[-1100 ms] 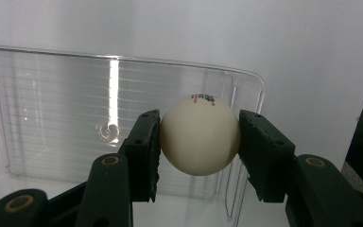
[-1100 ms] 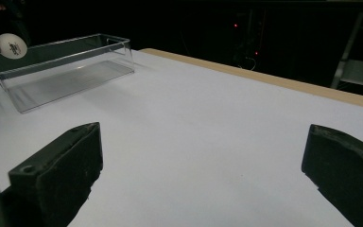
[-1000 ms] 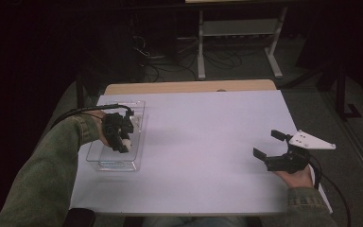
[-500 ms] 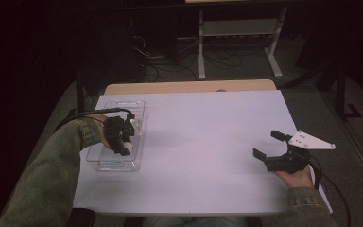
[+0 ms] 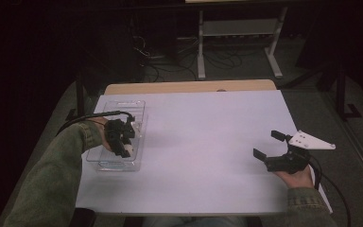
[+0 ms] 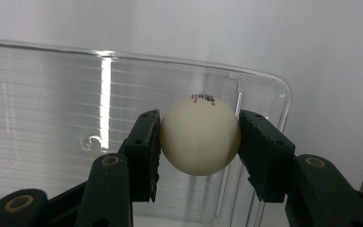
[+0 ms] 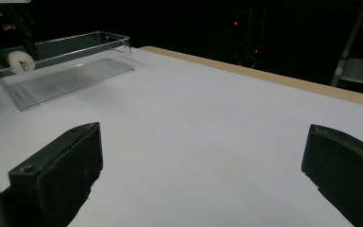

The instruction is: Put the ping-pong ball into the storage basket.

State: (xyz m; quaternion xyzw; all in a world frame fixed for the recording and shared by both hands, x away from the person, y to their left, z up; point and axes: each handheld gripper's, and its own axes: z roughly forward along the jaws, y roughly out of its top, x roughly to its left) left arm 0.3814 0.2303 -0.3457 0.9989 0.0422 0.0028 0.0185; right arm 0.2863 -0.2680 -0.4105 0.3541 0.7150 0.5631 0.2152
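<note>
I am gripping a white table-tennis ball (image 6: 200, 135) in my left gripper (image 6: 199, 142): both black pads are pressing against its sides, and the small red and dark print on it is facing up toward the camera. The ball is sitting between the jaw tips over the inside of the clear plastic tray (image 6: 42, 118), near the tray's rounded corner, and I cannot tell whether it is touching the tray floor. In the high view the left gripper (image 5: 123, 144) is reaching down into that tray (image 5: 105, 164), with my green sleeve (image 5: 56, 175) coming in from the bottom left and the cable arching back over my wrist. The tray is lying lengthwise near the left edge of the white table top (image 5: 208, 142).

My right gripper (image 5: 267, 144) is standing wide open with nothing between its jaws. It is resting in my hand (image 5: 294, 177) near the table's right edge, well apart from the tray, with the grey three-cornered plate on top pointing right. Looking along its jaws (image 7: 198, 156), I am seeing bare white table (image 7: 194, 132), and beyond it the tray (image 7: 75, 71) with the ball (image 7: 21, 61) showing at its far end through the clear wall.
</note>
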